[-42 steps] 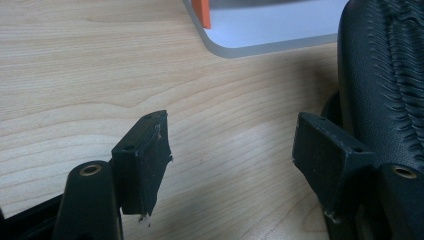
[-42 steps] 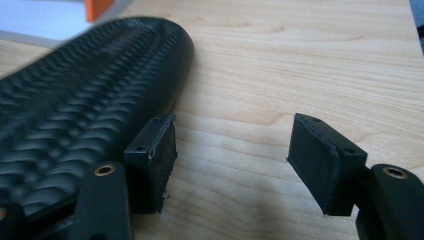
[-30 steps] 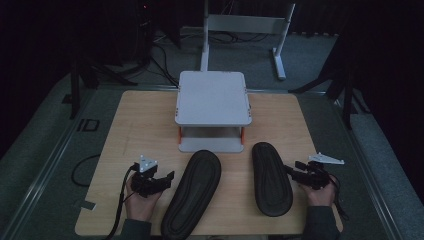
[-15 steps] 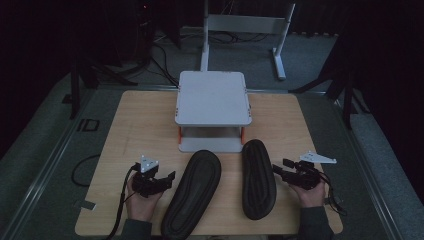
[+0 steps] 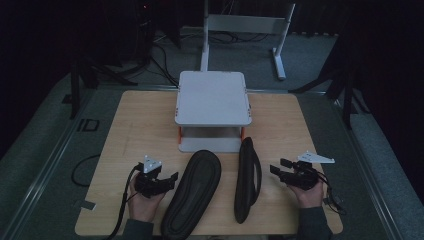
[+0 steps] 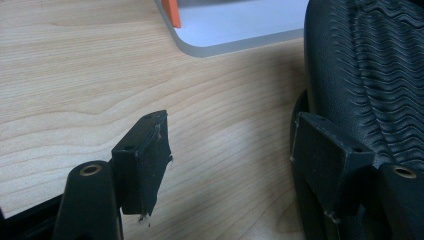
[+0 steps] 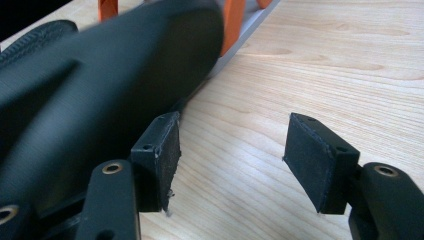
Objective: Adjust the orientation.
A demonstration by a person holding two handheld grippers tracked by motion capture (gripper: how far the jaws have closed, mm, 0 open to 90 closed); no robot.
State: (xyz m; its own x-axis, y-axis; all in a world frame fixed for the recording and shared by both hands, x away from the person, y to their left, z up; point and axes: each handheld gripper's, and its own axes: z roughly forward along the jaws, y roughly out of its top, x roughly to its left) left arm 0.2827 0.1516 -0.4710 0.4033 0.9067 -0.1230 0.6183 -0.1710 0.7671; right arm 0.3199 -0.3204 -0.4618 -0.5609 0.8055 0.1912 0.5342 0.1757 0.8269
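Looking down from the high view: two black shoes lie on the wooden table [image 5: 135, 120], just in front of a small grey rack [image 5: 212, 97] w/ orange legs. Left shoe [image 5: 192, 192] lies sole-up at a slant, toe near the rack's lower shelf. Right shoe [image 5: 247, 177] stands tipped on its edge, toe almost touching the rack's front right corner. Left gripper [image 5: 167, 181] sits just left of the left shoe, well in front of the rack; right gripper [image 5: 277, 167] is just right of the right shoe, apart from it.

Left gripper view: jaws apart, bare wood btwn them. One pad [image 6: 142, 157] hangs free; the other sits right against the ribbed sole of the left shoe, no squeeze visible. Rack's base corner shows ahead.

Right gripper view: jaws wide and have just been opening, nothing but table btwn them. Right shoe, blurred, lies outside the near pad [image 7: 160, 157], w/ the rack's orange legs behind it.

Progress, as a judgement: work looks like getting both shoes onto the rack, and it's early. Neither shoe is gripped, neither is on a shelf; rack top is bare. Left to do: grab each shoe, lift, seat on rack. Right shoe on edge may topple before it's regripped.
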